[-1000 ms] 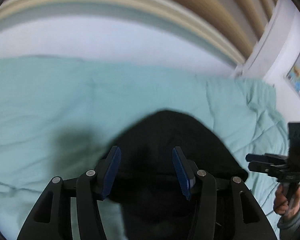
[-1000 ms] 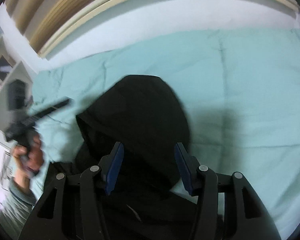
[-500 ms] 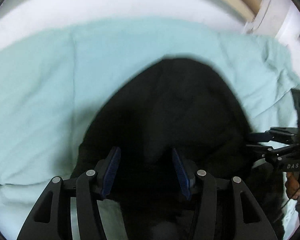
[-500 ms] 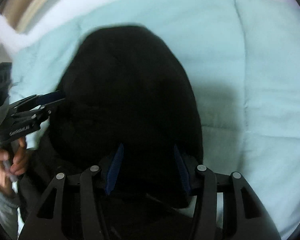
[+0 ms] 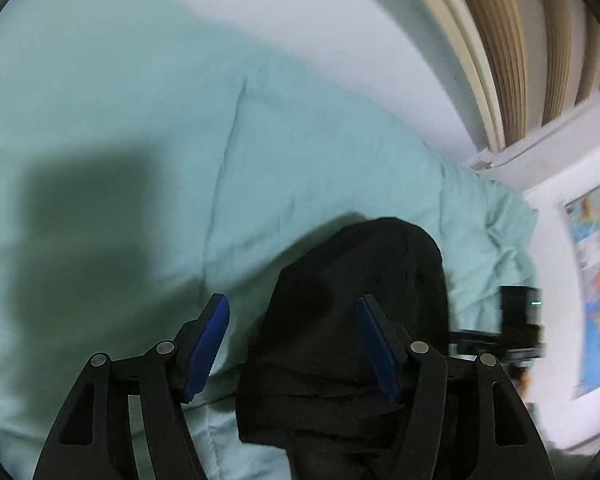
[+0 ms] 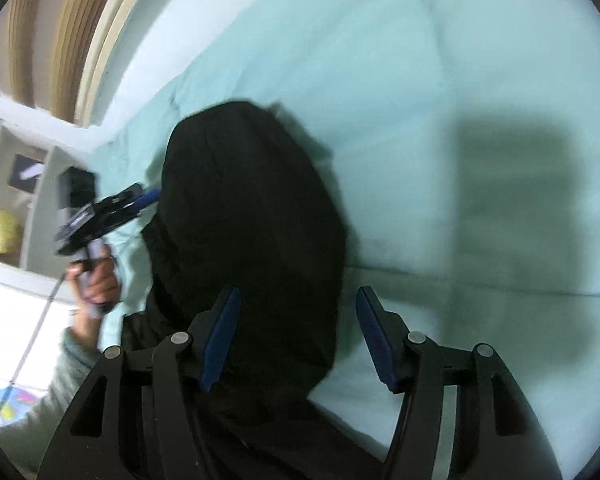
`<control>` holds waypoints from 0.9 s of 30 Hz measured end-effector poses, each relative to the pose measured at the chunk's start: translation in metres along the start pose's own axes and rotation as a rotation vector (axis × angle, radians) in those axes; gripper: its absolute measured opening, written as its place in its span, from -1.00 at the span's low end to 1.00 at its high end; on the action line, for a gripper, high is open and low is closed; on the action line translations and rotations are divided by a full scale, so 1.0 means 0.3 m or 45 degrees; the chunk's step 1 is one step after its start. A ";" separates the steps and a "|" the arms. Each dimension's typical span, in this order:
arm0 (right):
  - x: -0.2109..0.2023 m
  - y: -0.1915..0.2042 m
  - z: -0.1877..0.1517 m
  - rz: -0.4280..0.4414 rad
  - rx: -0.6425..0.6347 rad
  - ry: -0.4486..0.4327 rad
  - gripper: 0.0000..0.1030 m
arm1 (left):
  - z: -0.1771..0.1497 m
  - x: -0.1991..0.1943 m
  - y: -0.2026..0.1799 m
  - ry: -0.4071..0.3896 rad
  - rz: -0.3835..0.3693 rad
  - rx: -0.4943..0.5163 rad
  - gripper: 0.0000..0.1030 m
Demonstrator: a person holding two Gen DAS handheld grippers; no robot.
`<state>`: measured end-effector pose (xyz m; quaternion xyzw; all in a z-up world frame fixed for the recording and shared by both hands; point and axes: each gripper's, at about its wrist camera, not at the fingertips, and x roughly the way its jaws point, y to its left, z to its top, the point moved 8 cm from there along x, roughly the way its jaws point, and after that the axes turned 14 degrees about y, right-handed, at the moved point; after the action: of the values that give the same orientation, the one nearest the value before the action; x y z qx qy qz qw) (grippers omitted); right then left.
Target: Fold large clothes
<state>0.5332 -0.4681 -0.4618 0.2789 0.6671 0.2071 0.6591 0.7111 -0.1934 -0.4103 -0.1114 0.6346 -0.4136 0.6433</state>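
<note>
The work surface is a pale green quilted duvet [image 5: 148,128], stitched in large panels and lying over a bed; it is filling most of both wrist views. Beyond the duvet's far edge a strip of white wall is showing, and above that a band of beige ribbed slats [image 5: 512,52], blurred. At the duvet's corner a white shelf unit [image 6: 28,184] is standing, with a round yellow object [image 6: 2,230] in 1 compartment, and a coloured map poster [image 5: 598,292] is hanging on the wall beside it.

The black hooded garment [image 6: 252,216] is lying on the duvet. Its hood is resting flat, with the rounded crown pointing toward the far edge of the duvet and the body trailing back toward the cameras, so the long axis is running from the near edge to the far edge. In the left wrist view the hood is leaning slightly toward the poster side.

The left gripper [image 5: 294,340] is hovering above the garment's near part with its blue pads [image 5: 208,340] spread wide, gripping nothing. The right gripper [image 6: 296,334] is likewise standing wide open over the hood's lower edge, with 1 pad over black cloth and the other over bare duvet. Whether either is touching the fabric cannot be told. From the right wrist view the left gripper is appearing at the hood's shelf-side edge, held in the person's left hand [image 6: 98,284].
</note>
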 end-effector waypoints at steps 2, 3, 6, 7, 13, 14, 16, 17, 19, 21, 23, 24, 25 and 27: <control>0.039 -0.013 0.010 0.055 0.004 0.041 0.23 | -0.033 0.032 0.016 0.052 -0.078 -0.003 0.32; 0.069 -0.018 0.019 0.089 0.000 0.062 0.23 | -0.042 0.054 0.006 0.081 -0.111 0.017 0.32; 0.131 0.048 0.053 0.140 -0.021 0.072 0.13 | -0.074 0.089 -0.041 0.095 -0.015 0.113 0.22; 0.138 0.065 0.061 0.131 -0.043 0.066 0.05 | -0.069 0.115 -0.080 0.088 0.016 0.143 0.03; 0.046 0.210 0.007 -0.059 -0.248 -0.050 -0.59 | -0.164 0.001 -0.225 -0.042 0.121 0.303 -0.75; 0.007 0.245 -0.025 -0.089 -0.287 -0.077 -0.60 | -0.189 -0.040 -0.260 -0.066 0.122 0.332 -0.76; -0.049 0.301 -0.080 -0.136 -0.343 -0.114 -0.61 | -0.269 -0.131 -0.345 -0.126 0.151 0.403 -0.76; -0.086 0.344 -0.122 -0.169 -0.383 -0.141 -0.61 | -0.317 -0.184 -0.391 -0.160 0.174 0.437 -0.76; -0.146 0.410 -0.201 -0.230 -0.450 -0.188 -0.62 | -0.415 -0.289 -0.462 -0.214 0.197 0.487 -0.77; -0.205 0.502 -0.310 -0.298 -0.519 -0.244 -0.62 | -0.512 -0.363 -0.534 -0.254 0.213 0.528 -0.77; -0.258 0.558 -0.409 -0.358 -0.560 -0.287 -0.62 | -0.631 -0.435 -0.603 -0.283 0.244 0.570 -0.77; -0.284 0.588 -0.460 -0.383 -0.579 -0.308 -0.62 | -0.685 -0.457 -0.637 -0.292 0.260 0.585 -0.77; -0.300 0.610 -0.494 -0.404 -0.592 -0.321 -0.62 | -0.723 -0.461 -0.675 -0.297 0.277 0.594 -0.77; -0.335 0.667 -0.592 -0.491 -0.631 -0.357 -0.62 | -0.852 -0.503 -0.714 -0.303 0.318 0.607 -0.77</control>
<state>0.3738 -0.3648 -0.2481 0.0048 0.5399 0.1941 0.8190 0.4173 -0.1298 -0.2012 0.0741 0.4486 -0.4525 0.7672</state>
